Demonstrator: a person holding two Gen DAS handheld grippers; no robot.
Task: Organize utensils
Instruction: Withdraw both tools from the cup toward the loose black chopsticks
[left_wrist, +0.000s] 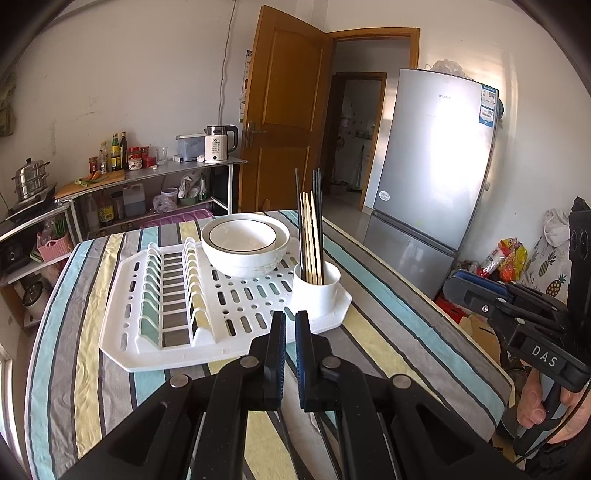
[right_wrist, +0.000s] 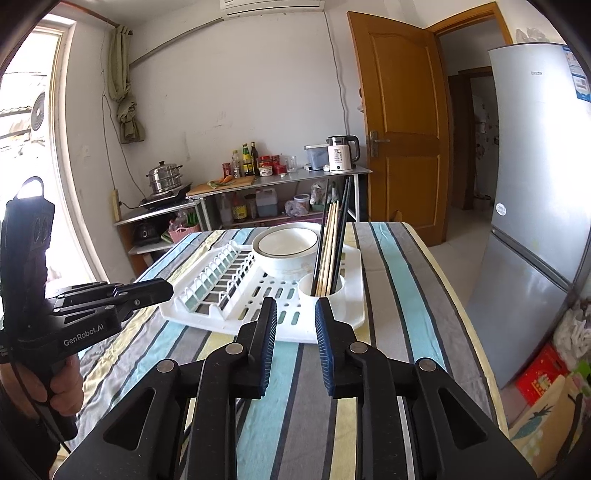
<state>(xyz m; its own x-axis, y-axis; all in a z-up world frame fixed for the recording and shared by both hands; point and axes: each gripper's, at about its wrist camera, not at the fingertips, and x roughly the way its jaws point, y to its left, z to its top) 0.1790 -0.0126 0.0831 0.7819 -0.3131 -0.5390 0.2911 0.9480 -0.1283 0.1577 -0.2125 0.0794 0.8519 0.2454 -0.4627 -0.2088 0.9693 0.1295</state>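
A white dish rack lies on the striped table. Its round white cup holds several chopsticks, some black and some wooden, standing upright. Two stacked white bowls sit on the rack behind the cup. My left gripper hovers just in front of the cup, its jaws nearly together and empty; it also shows in the right wrist view. My right gripper is open and empty, close in front of the rack; it also shows at the right edge of the left wrist view.
The table wears a striped cloth. A grey fridge stands to the right, with bags on the floor beside it. A metal shelf with bottles, a kettle and a steamer pot stands behind the table. The wooden door is open.
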